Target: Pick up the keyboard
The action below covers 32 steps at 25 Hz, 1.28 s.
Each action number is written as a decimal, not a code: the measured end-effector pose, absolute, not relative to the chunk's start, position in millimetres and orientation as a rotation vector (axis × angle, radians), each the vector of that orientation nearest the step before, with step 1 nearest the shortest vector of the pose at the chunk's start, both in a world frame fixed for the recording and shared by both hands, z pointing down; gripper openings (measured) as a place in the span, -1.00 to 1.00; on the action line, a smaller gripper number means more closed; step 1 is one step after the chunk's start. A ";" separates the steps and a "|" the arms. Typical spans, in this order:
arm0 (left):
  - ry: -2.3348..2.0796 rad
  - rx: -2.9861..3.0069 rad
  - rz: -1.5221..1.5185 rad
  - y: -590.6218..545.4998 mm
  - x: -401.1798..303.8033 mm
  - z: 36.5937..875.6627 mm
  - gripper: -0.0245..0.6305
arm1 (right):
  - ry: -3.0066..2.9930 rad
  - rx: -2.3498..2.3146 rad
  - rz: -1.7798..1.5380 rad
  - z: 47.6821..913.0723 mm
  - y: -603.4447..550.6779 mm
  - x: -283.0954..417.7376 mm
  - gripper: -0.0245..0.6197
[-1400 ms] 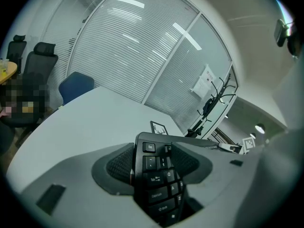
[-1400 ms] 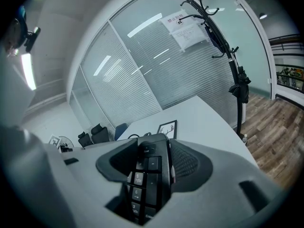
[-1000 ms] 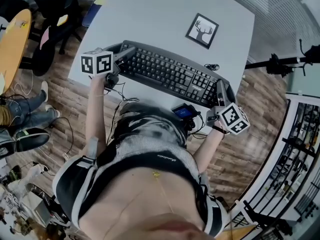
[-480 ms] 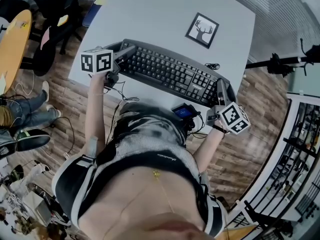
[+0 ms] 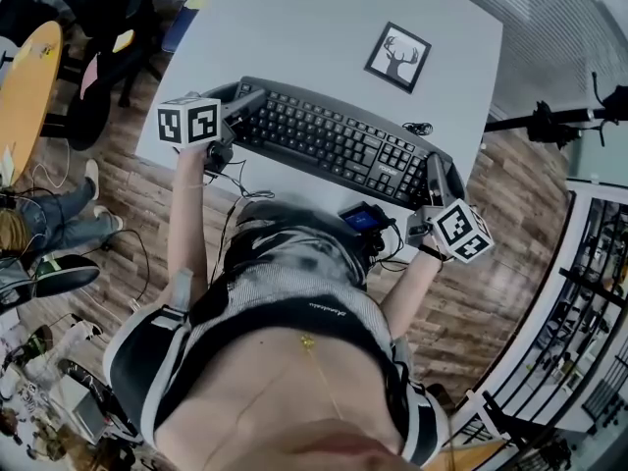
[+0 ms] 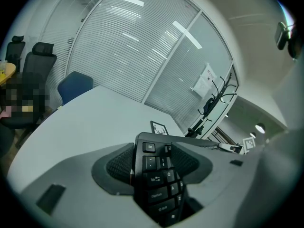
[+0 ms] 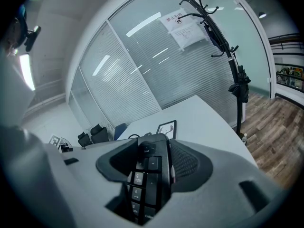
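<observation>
- left gripper [image 5: 242, 104] and right gripper [image 5: 439, 177] each clamp 1 end of the keyboard [image 5: 334, 143].
- keyboard barely shifted along the desk's [image 5: 294, 27] near edge; lift probably just starting.

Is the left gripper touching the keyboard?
Touching. The left gripper view shows the left gripper with its pads pressed against both sides of the keyboard at its Esc end.

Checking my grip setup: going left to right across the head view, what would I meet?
orange table → left gripper → keyboard → right gripper → black stand. Both grippers' jaws are shut on the keyboard's ends.
</observation>
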<state>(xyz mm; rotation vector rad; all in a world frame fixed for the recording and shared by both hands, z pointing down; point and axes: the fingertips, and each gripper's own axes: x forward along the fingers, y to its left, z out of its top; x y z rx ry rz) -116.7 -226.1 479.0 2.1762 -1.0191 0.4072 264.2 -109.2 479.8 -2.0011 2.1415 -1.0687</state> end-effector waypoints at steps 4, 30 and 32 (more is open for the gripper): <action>-1.032 2.176 0.411 -227.1 -118.2 477.9 -0.25 | 2.139 -2.005 -1.073 480.9 -109.0 263.7 -0.28; -1.017 2.167 0.412 -226.5 -118.1 484.4 -0.25 | 2.148 -2.006 -1.088 482.1 -110.6 263.2 -0.27; -1.028 2.169 0.419 -228.0 -118.7 483.0 -0.25 | 2.148 -2.005 -1.089 482.8 -110.8 263.8 -0.27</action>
